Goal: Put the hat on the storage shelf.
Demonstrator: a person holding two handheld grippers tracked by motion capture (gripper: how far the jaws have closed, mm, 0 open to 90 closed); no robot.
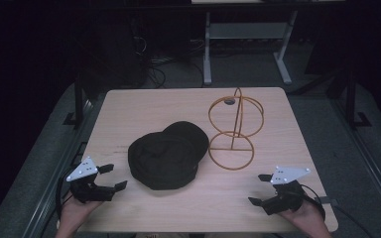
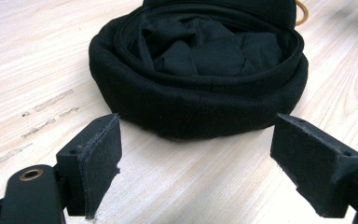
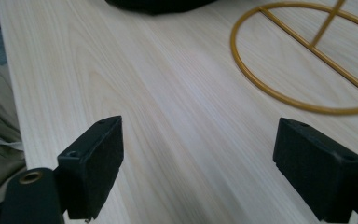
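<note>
Black left gripper (image 1: 108, 177), lower left of frame, jaws wide, empty. Black right gripper (image 1: 261, 189), lower right, likewise wide. Black hat (image 1: 166, 154), centre, upturned, nearer left gripper, up-right of it. Gold wire stand (image 1: 234, 130) just beside hat.

Black claws (image 1: 109, 177) (image 1: 261, 189), grey triangular plates, brass-ringed screw hole, black trailing cables.

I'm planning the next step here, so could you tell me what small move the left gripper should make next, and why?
Probably ease the left gripper forward toward the black hat: its jaws stand wide open with the hat's near rim right ahead but untouched. The gold wire stand waits empty beside it.
</note>
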